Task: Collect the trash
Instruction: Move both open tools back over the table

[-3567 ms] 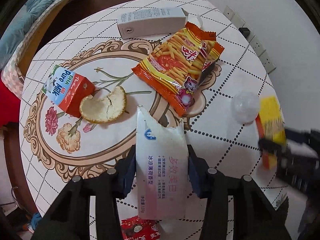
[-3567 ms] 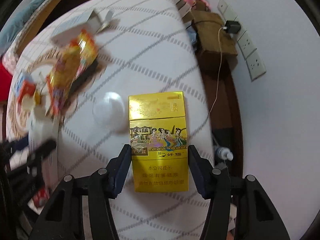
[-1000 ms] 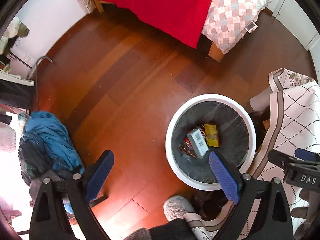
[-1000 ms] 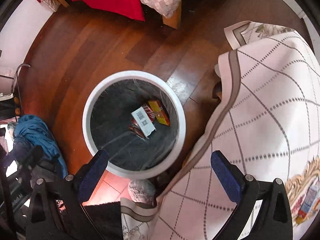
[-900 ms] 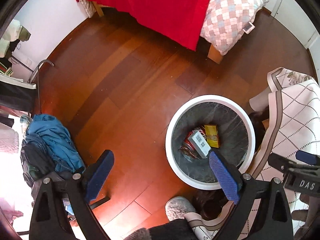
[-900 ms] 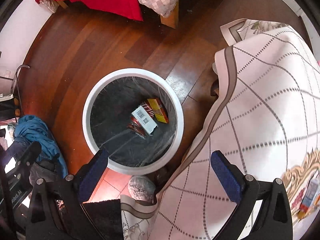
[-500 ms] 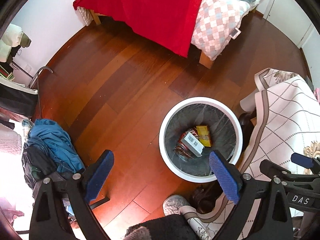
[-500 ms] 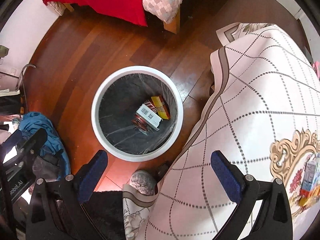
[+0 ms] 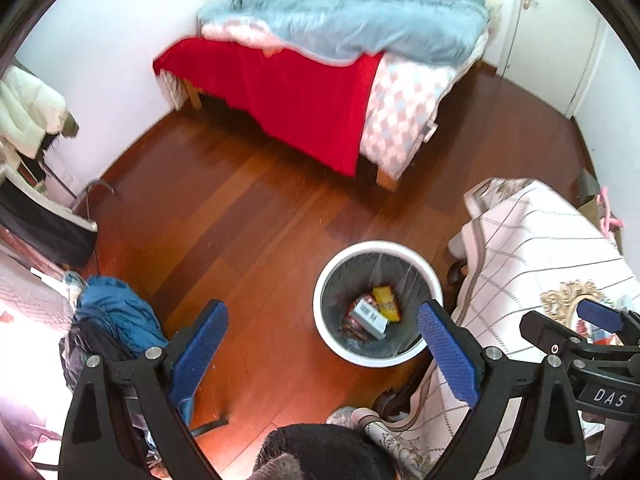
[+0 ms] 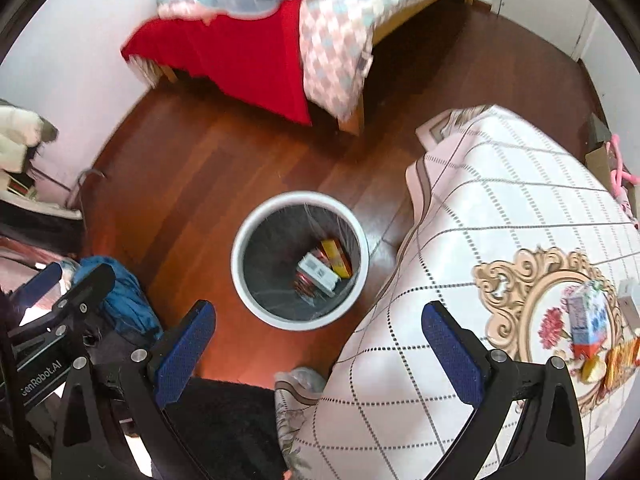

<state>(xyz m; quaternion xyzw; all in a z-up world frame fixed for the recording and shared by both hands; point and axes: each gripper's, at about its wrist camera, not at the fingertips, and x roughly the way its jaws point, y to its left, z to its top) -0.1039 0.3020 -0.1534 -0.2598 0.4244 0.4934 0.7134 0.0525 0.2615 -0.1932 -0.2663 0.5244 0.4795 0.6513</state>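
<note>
White bin [image 9: 400,360] holds yellow pack [image 9: 386,306]; my left gripper [image 9: 322,338] and right gripper [image 10: 318,338] both spread wide, empty.

Dark red-brown wood floor [image 10: 208,160] carries a white-rimmed bin [image 10: 300,322] lined with a dark bag — inside lie a yellow pack [image 10: 336,258] and a white packet [image 10: 318,274]. Bed [image 9: 320,80] stands on the floor by the far wall. Blue clothing heap [image 9: 116,312] lies on the floor at left. The surface [image 10: 500,208], under a checked cloth, holds a milk carton [image 10: 586,318] near its right edge — beside it what may be orange peel [image 10: 592,368], blurred.
</note>
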